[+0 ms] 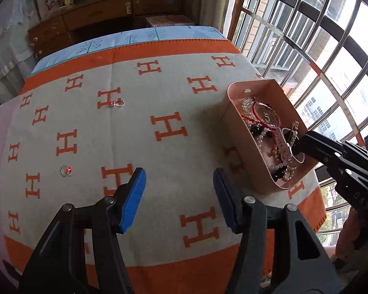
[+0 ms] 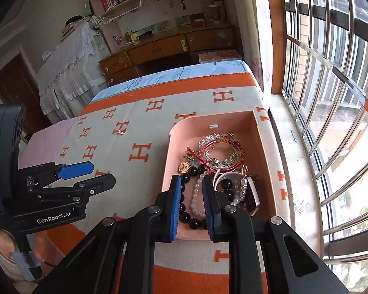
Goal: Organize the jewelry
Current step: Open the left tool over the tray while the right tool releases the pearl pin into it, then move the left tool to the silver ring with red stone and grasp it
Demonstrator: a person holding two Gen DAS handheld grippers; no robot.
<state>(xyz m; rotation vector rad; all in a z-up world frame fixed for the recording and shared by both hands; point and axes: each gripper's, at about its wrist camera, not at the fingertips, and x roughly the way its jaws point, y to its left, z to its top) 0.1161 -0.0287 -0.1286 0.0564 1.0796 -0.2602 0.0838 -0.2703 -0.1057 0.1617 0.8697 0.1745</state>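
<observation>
Jewelry (image 1: 269, 132) is seen heaped in a pink box (image 1: 245, 137) on the blanket (image 1: 159, 93); the left gripper (image 1: 179, 196) is held wide apart. Nearby, two rings (image 1: 119, 103) (image 1: 66, 170) are left loose. From the right wrist, the right gripper (image 2: 191, 205) is seen parted over pearls (image 2: 196, 196), nothing clamped.

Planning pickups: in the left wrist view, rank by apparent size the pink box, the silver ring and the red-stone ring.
1. pink box, largest by far.
2-3. silver ring and red-stone ring: both tiny, look alike, not ranked.
</observation>
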